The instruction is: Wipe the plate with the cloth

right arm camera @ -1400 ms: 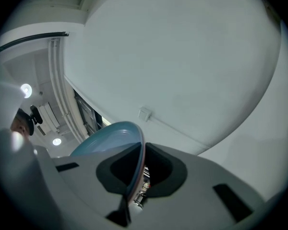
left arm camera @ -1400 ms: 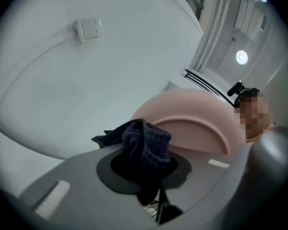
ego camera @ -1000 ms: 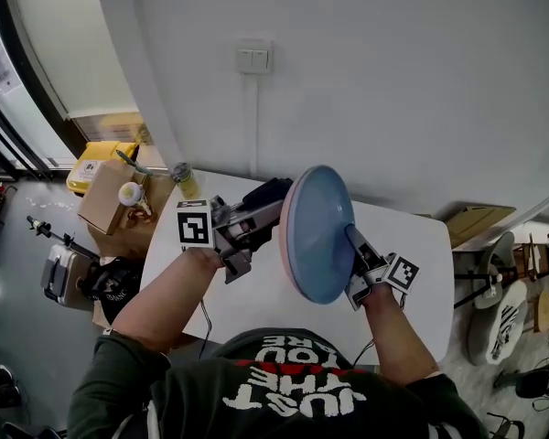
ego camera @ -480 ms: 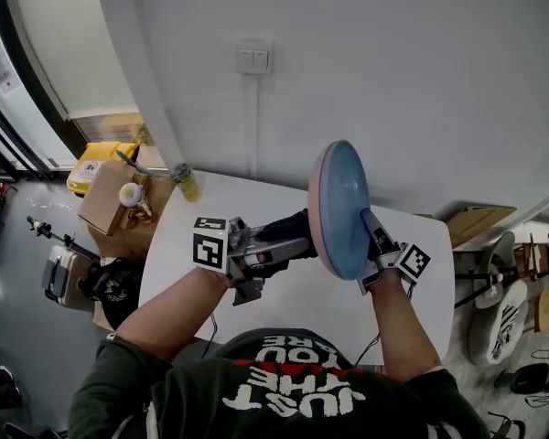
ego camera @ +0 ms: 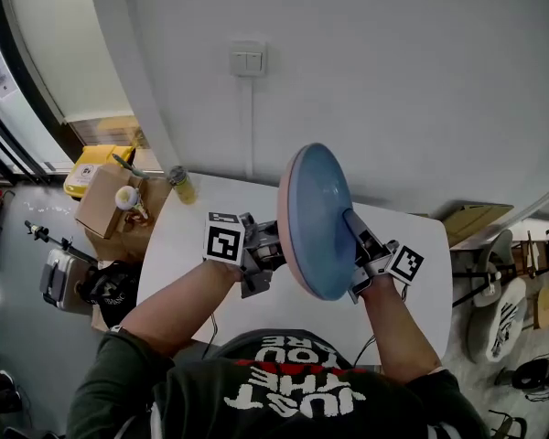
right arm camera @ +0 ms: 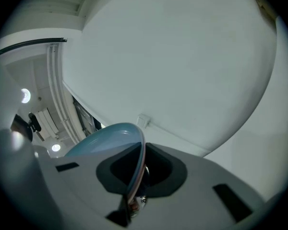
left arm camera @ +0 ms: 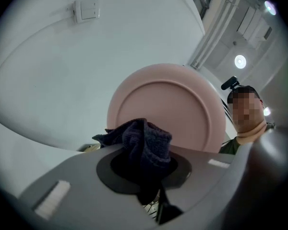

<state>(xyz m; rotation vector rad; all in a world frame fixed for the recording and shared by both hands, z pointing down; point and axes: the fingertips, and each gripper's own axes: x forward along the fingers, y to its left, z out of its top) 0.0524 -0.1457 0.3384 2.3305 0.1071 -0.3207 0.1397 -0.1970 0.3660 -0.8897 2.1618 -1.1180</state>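
The plate (ego camera: 316, 218), blue on its face and pink underneath, stands on edge above the table. My right gripper (ego camera: 355, 230) is shut on its lower right rim. The right gripper view shows that rim (right arm camera: 139, 164) running between my right gripper (right arm camera: 137, 176)'s jaws. My left gripper (ego camera: 267, 248) is at the plate's left, with its tips behind the pink side. It is shut on a dark blue cloth (left arm camera: 144, 145), which bunches out of my left gripper (left arm camera: 149, 174) towards the pink underside (left arm camera: 182, 104). Whether cloth and plate touch I cannot tell.
A white table (ego camera: 201, 277) lies below both grippers, against a white wall with a light switch (ego camera: 248, 59) and its cable. A yellow bottle (ego camera: 183, 186) stands at the table's far left corner. Left of the table sits a cardboard box (ego camera: 101, 199) with small items.
My left gripper has moved right, and its cloth has gone behind the plate's pink side. The plate swung nearly edge-on, then turned its blue face back, and sits slightly higher.
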